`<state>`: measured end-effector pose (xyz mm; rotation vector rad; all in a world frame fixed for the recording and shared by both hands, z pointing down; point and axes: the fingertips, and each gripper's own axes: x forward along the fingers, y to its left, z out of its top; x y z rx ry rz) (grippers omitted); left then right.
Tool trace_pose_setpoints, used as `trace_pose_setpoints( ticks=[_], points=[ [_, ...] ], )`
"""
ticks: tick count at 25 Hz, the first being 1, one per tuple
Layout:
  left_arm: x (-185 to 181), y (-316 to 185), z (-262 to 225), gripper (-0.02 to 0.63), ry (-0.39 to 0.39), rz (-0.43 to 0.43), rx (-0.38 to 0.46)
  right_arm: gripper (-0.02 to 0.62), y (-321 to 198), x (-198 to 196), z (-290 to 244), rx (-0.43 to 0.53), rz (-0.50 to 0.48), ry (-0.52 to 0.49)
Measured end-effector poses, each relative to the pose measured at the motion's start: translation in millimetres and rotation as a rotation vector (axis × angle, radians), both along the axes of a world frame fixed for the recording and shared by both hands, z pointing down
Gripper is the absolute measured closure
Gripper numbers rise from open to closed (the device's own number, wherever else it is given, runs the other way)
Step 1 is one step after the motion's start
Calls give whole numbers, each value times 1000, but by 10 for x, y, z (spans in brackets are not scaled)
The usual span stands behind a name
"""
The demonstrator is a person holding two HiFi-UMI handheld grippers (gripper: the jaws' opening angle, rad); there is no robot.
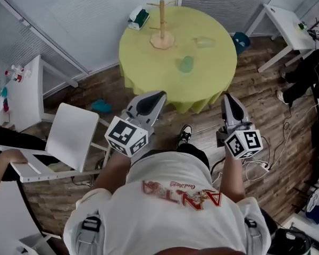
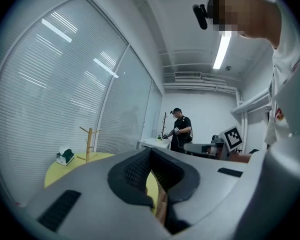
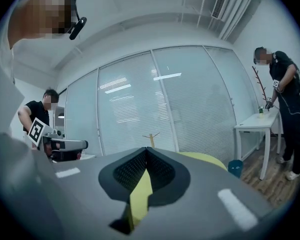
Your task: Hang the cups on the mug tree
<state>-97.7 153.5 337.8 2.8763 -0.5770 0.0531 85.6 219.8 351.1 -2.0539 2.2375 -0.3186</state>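
Left hand-held gripper point(image 1: 151, 98) and right hand-held gripper point(image 1: 229, 99) closed, empty; mug tree point(image 1: 161, 24) stands on yellow table point(image 1: 215, 70).

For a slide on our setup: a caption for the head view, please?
Left gripper and right gripper, shut and empty, face a yellow table holding a bare mug tree and two cups.

Left gripper point(image 1: 155, 98) and right gripper point(image 1: 229, 101): both held short of the table point(image 1: 215, 76), pointing toward it, jaws together, empty.
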Motion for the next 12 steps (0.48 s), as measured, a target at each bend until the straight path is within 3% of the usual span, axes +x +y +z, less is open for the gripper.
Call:
trace_pose_setpoints(
  ticks=[7, 12],
  points=[
    [812, -466, -9, 598, -31, -54, -20, 592, -422, 922, 83, -19, -19, -46],
    [1205, -692, 20, 598, -59, -120, -33, 592, -785, 1359, 194, -33, -95, -52]
  ],
)
